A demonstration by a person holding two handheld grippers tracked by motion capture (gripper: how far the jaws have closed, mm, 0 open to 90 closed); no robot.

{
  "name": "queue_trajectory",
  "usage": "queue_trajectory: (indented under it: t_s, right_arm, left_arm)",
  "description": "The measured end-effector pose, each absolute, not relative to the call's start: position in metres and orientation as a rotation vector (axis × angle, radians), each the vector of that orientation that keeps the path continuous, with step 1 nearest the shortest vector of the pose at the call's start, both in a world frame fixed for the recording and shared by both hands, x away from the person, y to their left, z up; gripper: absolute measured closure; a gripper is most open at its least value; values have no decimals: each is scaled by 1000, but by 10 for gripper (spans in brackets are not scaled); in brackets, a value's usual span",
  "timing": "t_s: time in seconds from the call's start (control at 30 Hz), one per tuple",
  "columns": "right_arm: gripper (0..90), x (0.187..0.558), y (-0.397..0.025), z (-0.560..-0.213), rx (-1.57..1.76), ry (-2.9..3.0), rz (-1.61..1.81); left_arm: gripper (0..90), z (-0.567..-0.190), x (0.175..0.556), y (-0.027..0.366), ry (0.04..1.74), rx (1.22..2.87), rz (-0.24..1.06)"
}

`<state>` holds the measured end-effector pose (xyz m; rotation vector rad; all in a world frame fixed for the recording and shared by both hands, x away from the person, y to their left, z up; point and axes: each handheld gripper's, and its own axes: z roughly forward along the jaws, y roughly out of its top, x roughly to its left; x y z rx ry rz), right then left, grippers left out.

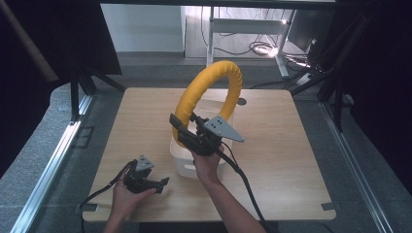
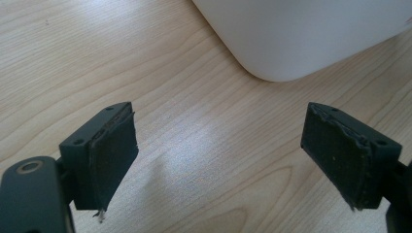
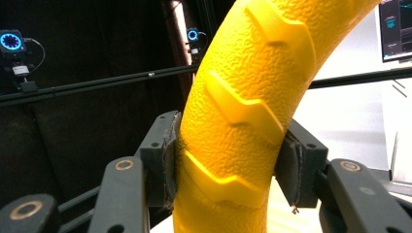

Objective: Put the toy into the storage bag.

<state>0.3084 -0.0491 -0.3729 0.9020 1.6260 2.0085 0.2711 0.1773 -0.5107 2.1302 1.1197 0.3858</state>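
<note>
Right tongs (image 3: 228, 170) clamping yellow ring (image 1: 214, 92) – left tongs (image 2: 218, 155) agape, empty – wooden table (image 1: 282, 145), dark room

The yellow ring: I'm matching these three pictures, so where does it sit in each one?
High view: the yellow ring stands upright at centre, above the white bin, clamped in the right gripper.
Left gripper view: not in it.
Right gripper view: it rises through the middle, pinched between both pads.
Shared landmark: the right gripper's hold on the ring.

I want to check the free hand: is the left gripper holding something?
No, the left gripper has its jaws wide apart over the bare table, with nothing between them, and the white bin lies beyond.
</note>
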Motion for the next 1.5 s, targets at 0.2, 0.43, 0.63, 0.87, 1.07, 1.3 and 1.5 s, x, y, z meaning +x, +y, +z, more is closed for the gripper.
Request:
queue_trajectory:
  t_s: [0.2,0.43,0.63,0.87,1.07,1.3,1.5]
  right_arm:
    - [479,309,-47,-380,923,1639,2007]
    - [478,311,-46,-390,948,1662,1993]
    - [476,311,-44,-397,959,1692,1985]
    - [472,310,-41,-402,995,1728,1967]
    - [463,311,-39,-406,1047,1760,1931]
    - [432,310,-38,-408,1084,1815,1835]
    - [418,312,-40,-409,1106,1833,1817]
  left_arm:
    - [133,-511,271,178,1119,2132,386]
    - [133,-511,271,177,1122,2133,379]
    - [133,-511,271,176,1121,2135,378]
    - [133,-512,271,176,1118,2137,376]
    - [133,-512,271,176,1116,2137,378]
    - [133,-513,272,176,1115,2139,375]
    - [132,-513,272,175,1117,2138,373]
